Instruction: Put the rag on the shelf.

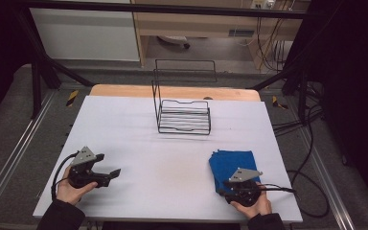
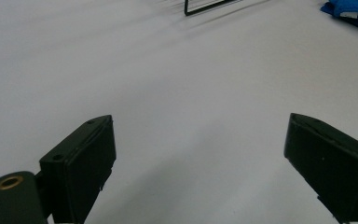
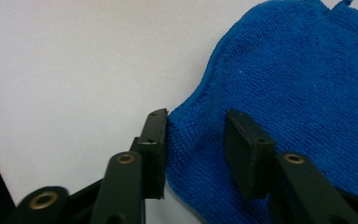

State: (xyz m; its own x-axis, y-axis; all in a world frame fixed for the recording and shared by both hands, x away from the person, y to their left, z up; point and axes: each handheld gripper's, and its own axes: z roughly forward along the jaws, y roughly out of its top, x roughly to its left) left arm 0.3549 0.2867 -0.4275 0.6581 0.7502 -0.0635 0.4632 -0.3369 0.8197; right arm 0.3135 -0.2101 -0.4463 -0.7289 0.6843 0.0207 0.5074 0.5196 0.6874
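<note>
Much of the white surface (image 1: pixel 139 143) lies bare between the black wire rack (image 1: pixel 183 115) near its far edge and both hands. The left hand-held gripper (image 1: pixel 109 173) hangs wide open over it. The right hand-held gripper (image 3: pixel 193 140), jaws partly apart, straddles the near-left edge of a rumpled blue cloth (image 3: pixel 279 79) at the surface's near right; the jaws hide that edge.

We hold the left claw (image 1: pixel 109 165) low at the near left of the desk (image 1: pixel 172 143), our left hand (image 1: pixel 69 189) gripping it from behind — its jaws stand wide apart. Our right hand (image 1: pixel 251 206) holds the right claw (image 3: pixel 193 140) at the near right, jaws parted — narrower than the left's.
</note>
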